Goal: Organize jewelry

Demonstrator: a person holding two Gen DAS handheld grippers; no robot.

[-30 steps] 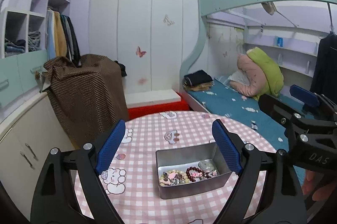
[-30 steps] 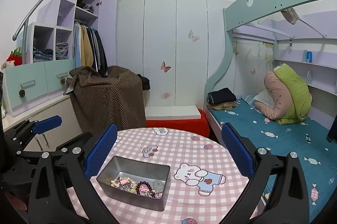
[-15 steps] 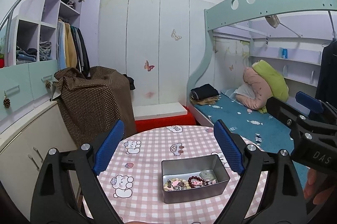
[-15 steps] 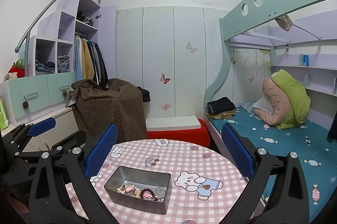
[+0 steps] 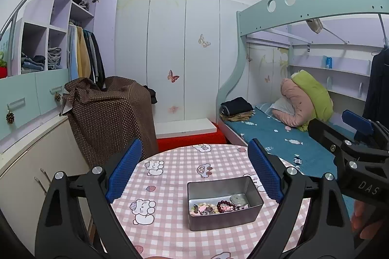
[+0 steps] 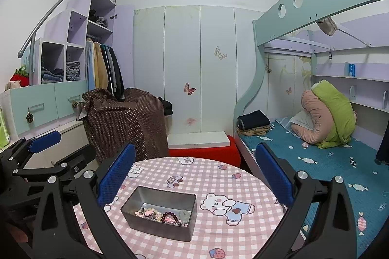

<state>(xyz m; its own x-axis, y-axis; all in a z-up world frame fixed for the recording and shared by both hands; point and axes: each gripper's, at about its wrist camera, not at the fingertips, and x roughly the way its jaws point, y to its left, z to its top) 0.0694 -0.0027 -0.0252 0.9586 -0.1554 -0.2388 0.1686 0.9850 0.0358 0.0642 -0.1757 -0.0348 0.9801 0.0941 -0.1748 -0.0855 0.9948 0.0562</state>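
Note:
A grey metal tin (image 5: 225,217) stands on the round table with the pink checked cloth (image 5: 175,176). It holds several pieces of jewelry (image 5: 216,206): pale bead strings, a dark red bead bracelet and a pale green piece. The tin (image 6: 159,225) and its jewelry (image 6: 165,215) also show in the right wrist view. My left gripper (image 5: 194,173) is open and empty, held back above the table. My right gripper (image 6: 194,176) is open and empty too, to the right of the left one.
A brown dotted cloth covers a bulky thing (image 5: 109,117) behind the table. A bunk bed with a teal sheet (image 6: 328,161) is on the right. Cabinets and drawers (image 5: 29,98) line the left wall. A red box with a white top (image 6: 201,147) stands beyond the table.
Both grippers have pulled back and tilted up from the table. The tin looks smaller and lower in both views. Both stay open and empty.

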